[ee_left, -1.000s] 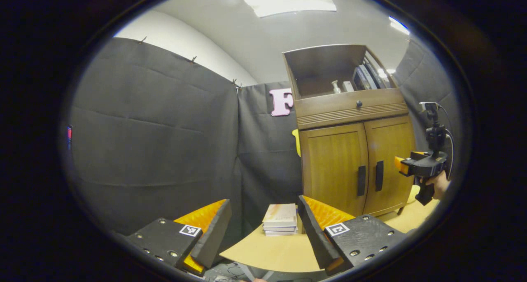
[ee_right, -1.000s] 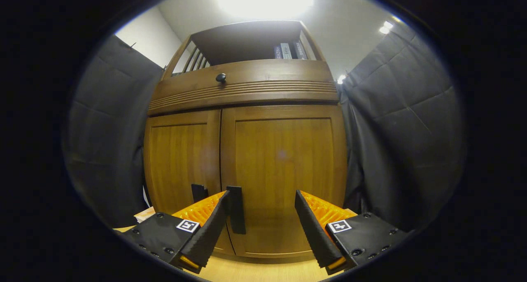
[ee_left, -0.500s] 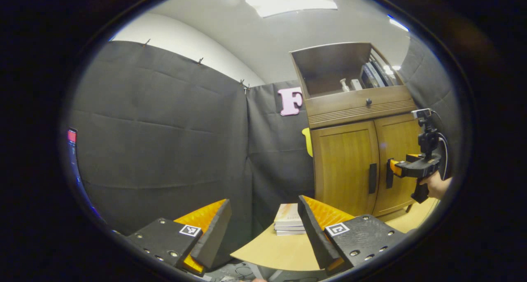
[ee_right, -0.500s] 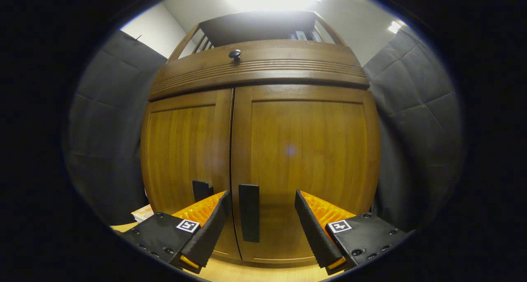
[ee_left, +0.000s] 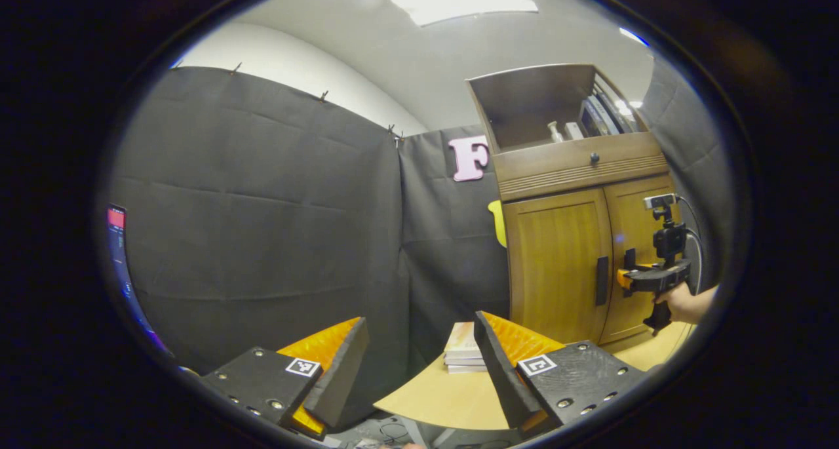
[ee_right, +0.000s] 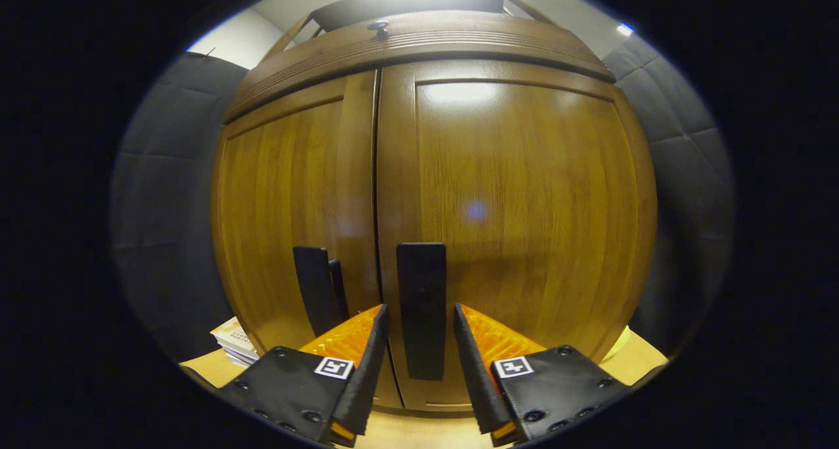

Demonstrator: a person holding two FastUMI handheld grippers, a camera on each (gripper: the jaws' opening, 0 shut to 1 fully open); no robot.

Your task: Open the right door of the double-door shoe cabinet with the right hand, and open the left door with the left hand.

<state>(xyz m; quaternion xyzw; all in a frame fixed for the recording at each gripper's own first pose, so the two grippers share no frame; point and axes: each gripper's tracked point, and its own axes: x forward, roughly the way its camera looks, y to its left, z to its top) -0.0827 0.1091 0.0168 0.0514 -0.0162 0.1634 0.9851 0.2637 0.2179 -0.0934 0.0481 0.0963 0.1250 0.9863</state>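
The wooden shoe cabinet (ee_right: 511, 193) stands close ahead in the right gripper view, both doors closed. My right gripper (ee_right: 419, 364) straddles the black vertical handle of the right door (ee_right: 421, 292), one finger on each side with a thin gap; it is still open. The left door's handle (ee_right: 313, 292) is just to the left. In the left gripper view the cabinet (ee_left: 557, 252) is far off to the right, with the left door's handle (ee_left: 601, 280) and the right gripper (ee_left: 632, 280) held by a hand (ee_left: 682, 303). My left gripper (ee_left: 419, 364) is open and holds nothing.
A stack of books (ee_left: 464, 354) lies on the light wooden table (ee_left: 432, 396) left of the cabinet. A drawer with a dark knob (ee_left: 594, 157) and an open shelf with bottles and books sit above the doors. Black cloth walls surround the booth.
The right gripper has moved in to the right door's handle and its fingers have narrowed around it. The left gripper's view has drifted slightly left; it stays open.
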